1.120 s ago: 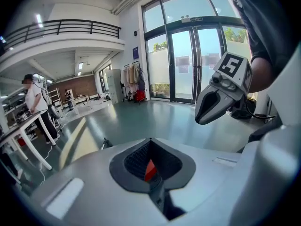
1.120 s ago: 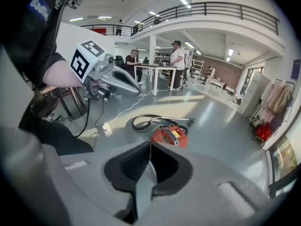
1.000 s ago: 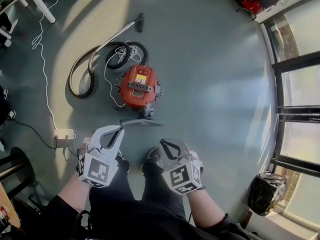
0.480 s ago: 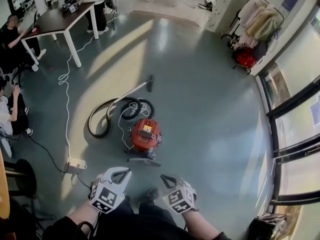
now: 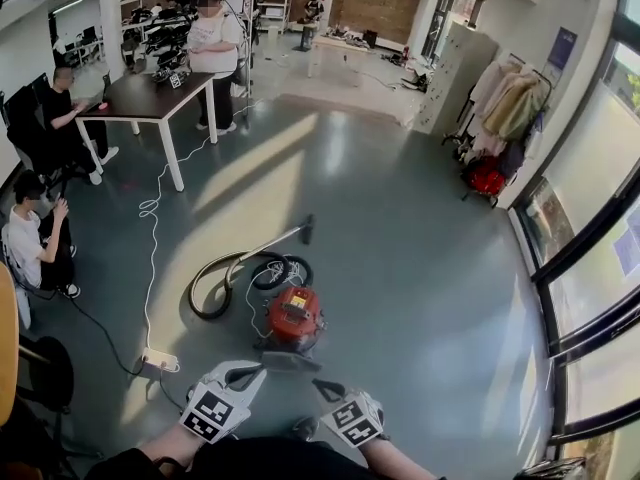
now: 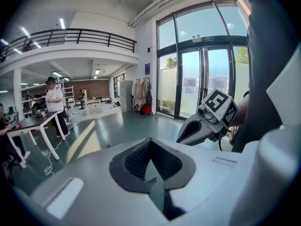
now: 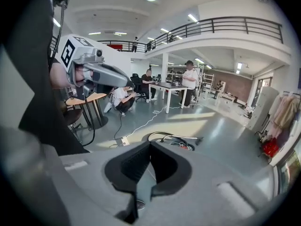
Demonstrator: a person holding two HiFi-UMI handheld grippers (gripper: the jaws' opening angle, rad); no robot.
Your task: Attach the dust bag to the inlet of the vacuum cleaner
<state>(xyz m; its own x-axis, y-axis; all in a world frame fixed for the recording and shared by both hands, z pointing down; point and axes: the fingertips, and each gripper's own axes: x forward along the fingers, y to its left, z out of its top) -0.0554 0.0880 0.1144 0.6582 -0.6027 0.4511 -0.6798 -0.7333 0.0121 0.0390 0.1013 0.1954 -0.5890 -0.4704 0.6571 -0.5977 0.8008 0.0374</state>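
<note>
Vacuum cleaner (image 5: pixel 294 318) farther off; left gripper (image 5: pixel 257 371) fingers together; right gripper (image 5: pixel 319 384) fingers just closed, empty

Head view high, forward and down, 2 gripper views lower, right one shares vacuum cleaner (image 5: pixel 293 318)

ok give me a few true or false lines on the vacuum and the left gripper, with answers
1. The vacuum is red. True.
2. The vacuum stands on a table. False: it stands on the floor.
3. The hose lies on the floor beside the vacuum. True.
4. The left gripper holds a dust bag. False: its jaws are together with nothing between them.
</note>
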